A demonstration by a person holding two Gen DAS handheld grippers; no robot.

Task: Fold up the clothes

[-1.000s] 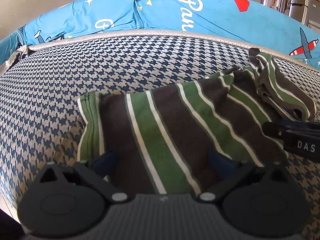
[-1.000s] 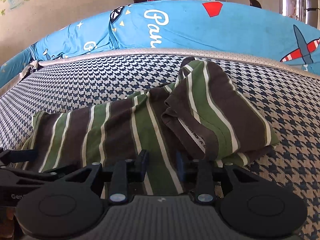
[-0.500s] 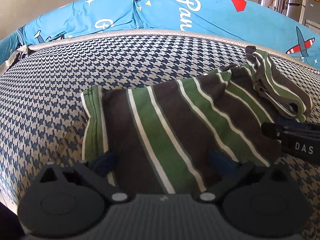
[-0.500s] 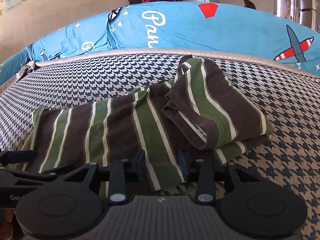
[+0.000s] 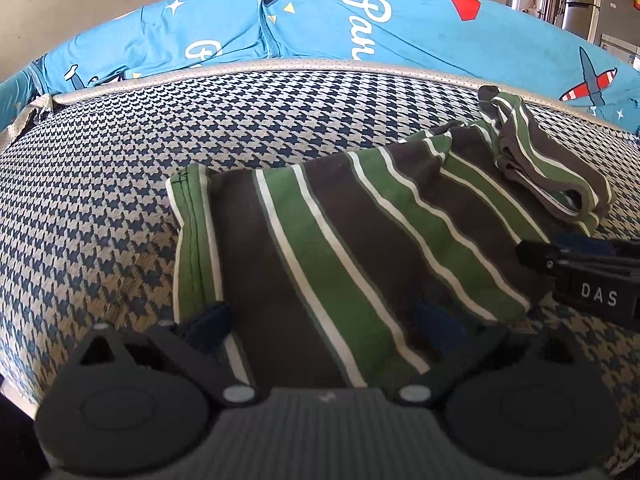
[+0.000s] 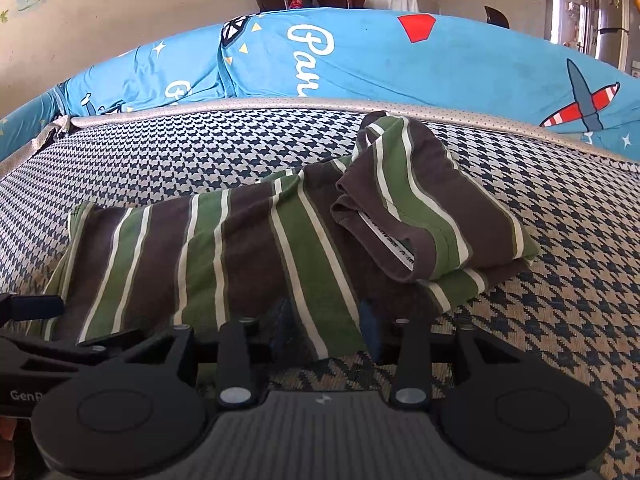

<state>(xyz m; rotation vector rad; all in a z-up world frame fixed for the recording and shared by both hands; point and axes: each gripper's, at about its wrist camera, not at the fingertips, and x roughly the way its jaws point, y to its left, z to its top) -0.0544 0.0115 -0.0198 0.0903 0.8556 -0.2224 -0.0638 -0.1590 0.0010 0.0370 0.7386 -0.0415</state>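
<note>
Nearest, the left gripper (image 5: pixel 326 326) stands wide apart over the striped shirt's (image 5: pixel 360 240) hem end; the right gripper (image 6: pixel 326 320), jaws narrowly apart, straddles its near edge. The shirt lies lengthwise left-right on the houndstooth mattress (image 5: pixel 120 184), collar (image 6: pixel 384 240) folded rightward, label unreadable. Beyond, blue bedding (image 6: pixel 440 68) reads "Par".

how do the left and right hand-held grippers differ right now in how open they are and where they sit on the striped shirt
The left hand-held gripper has its fingers spread wide, straddling a broad band of the striped shirt near its hem end. The right hand-held gripper has its fingers much closer together, with only a narrow strip of cloth between them, near the folded collar end. Both sit low at the shirt's near edge on the houndstooth surface.
</note>
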